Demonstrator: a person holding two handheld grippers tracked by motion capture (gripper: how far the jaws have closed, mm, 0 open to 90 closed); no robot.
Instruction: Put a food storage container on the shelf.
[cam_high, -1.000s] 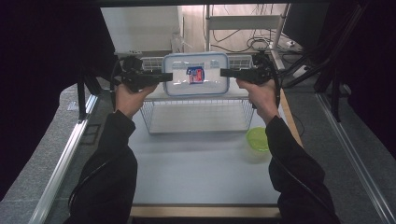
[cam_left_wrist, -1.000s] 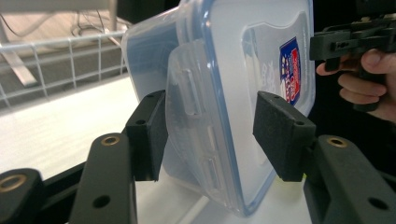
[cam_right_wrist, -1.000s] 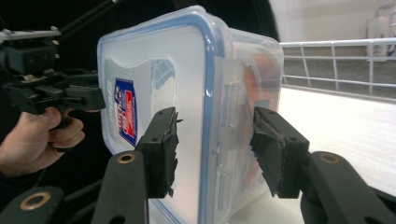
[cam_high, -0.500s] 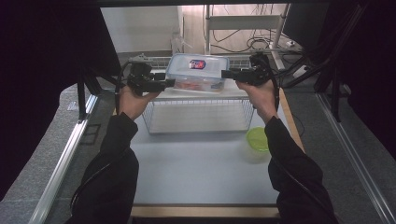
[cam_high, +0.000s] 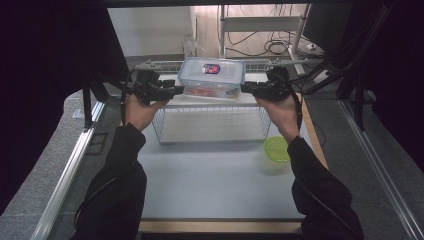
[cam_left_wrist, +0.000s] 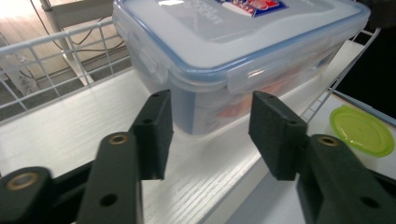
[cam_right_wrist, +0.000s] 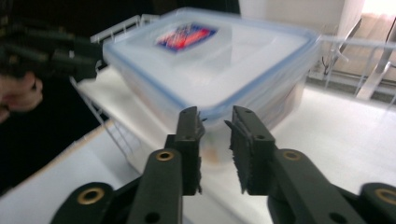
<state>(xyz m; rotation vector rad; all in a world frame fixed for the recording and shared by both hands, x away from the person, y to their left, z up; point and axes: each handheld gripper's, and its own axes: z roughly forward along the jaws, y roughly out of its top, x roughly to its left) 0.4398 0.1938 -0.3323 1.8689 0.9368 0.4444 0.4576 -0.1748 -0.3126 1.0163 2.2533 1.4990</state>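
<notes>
Lidded box sits on the shelf atop the wire basket — round lid lies on the table, right of the basket.

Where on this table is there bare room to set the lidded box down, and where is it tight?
Free: the blue table top between the two sleeves, bordered behind by the wire basket and at right by the green lid. Crowded: the white shelf, where the lidded box sits between the left gripper and right gripper.
</notes>
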